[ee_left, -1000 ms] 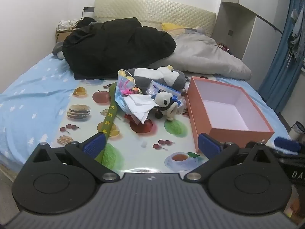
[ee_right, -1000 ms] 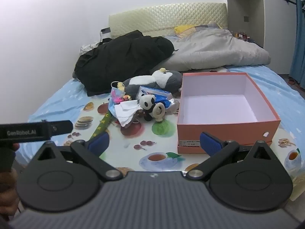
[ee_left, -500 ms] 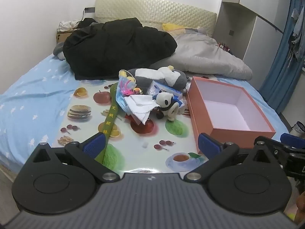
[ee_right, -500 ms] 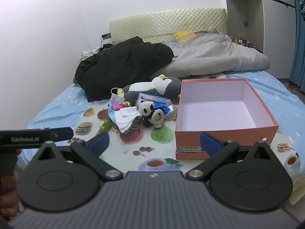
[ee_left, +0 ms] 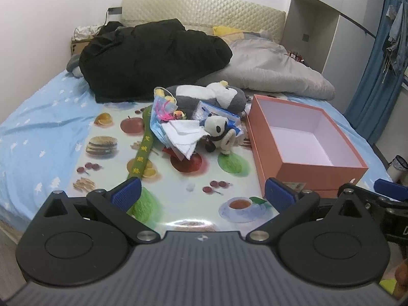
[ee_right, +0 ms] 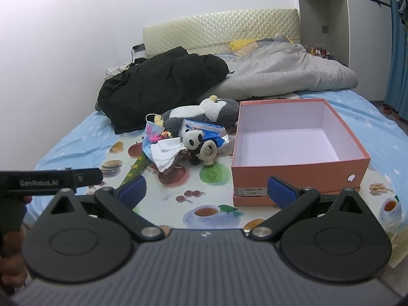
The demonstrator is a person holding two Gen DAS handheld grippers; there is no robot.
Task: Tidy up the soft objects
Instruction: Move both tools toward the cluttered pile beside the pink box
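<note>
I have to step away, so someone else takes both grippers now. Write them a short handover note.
Left gripper: jaws open, empty, held back from the pile.
Right gripper: jaws open, empty, in front of the orange box.
Things: panda plush, white cloth, grey penguin plush and green strap lie heaped on the printed mat, left of the box.
Done: nothing; the box holds nothing.
Left: probably move the soft items into the box, perhaps the panda plush first.
</note>
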